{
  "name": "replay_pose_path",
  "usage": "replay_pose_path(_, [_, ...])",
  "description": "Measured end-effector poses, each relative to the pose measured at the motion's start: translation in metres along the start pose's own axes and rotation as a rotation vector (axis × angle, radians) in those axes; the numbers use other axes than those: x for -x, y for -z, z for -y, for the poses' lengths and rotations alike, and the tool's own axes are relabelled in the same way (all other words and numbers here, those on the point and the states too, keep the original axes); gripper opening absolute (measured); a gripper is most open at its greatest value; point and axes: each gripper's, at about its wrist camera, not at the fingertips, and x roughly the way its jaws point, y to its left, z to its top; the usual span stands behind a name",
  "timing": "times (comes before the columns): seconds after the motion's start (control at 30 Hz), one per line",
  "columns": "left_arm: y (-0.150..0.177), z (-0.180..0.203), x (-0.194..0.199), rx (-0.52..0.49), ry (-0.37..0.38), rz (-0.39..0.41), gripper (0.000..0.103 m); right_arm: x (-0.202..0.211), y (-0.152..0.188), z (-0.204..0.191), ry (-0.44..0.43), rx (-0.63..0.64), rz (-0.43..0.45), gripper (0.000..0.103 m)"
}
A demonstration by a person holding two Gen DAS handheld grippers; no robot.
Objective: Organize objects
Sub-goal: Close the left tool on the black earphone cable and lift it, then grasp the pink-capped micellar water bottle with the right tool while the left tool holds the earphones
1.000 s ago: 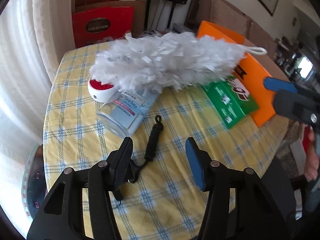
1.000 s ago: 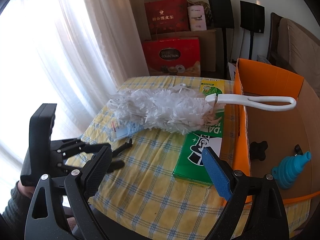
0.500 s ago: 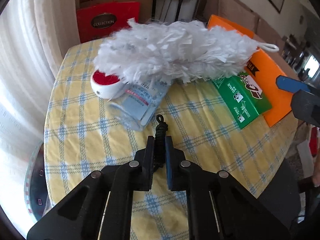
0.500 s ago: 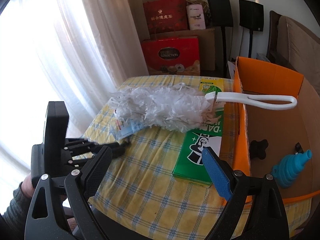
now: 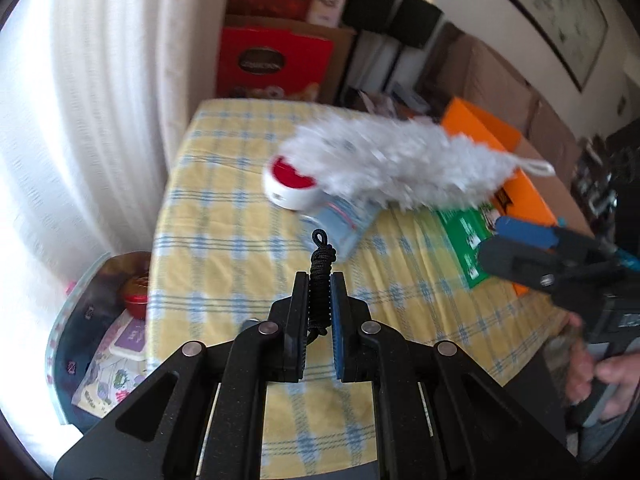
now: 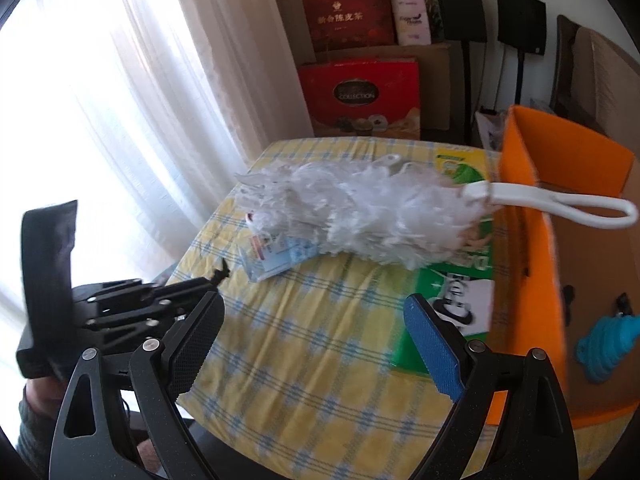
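The red gift box reads "COLLECTION" on its dark oval.

a table with a yellow and blue checked cloth stands close to sheer white curtains with bright light behind them. beyond its far edge a red gift box marked "collection" leans against a brown cardboard carton, and on that carton sit a darker red box with gold characters and a small pale pack. two black speakers on stands stand by the white wall, and a framed picture hangs higher up. a brown sofa back shows at the right. below the table's left edge lies a round tin among printed papers, blurred.
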Motion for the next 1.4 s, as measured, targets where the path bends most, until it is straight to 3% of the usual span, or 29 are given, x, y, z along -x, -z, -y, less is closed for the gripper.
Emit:
replay_pose_path(0.5, [-0.002, -0.034, 0.014, 0.099, -0.034, 0.054, 0.009, -0.074, -0.016, -0.017, 0.001, -0.184, -0.045, 0.093])
replay_pose_path(0.93, [0.001, -0.038, 0.012, 0.119, -0.015, 0.052, 0.009, -0.112, -0.030, -0.021, 0.109, -0.227, -0.049, 0.093])
replay_pose_path(1.1, [0.003, -0.036, 0.011, 0.124, -0.002, 0.045, 0.009, -0.113, -0.028, -0.019, 0.128, -0.178, -0.066, 0.084])
replay_pose_path(1.4, [0.004, -0.023, 0.010, 0.105, 0.012, 0.039, 0.009, -0.100, -0.016, -0.008, 0.051, -0.108, -0.141, 0.066])
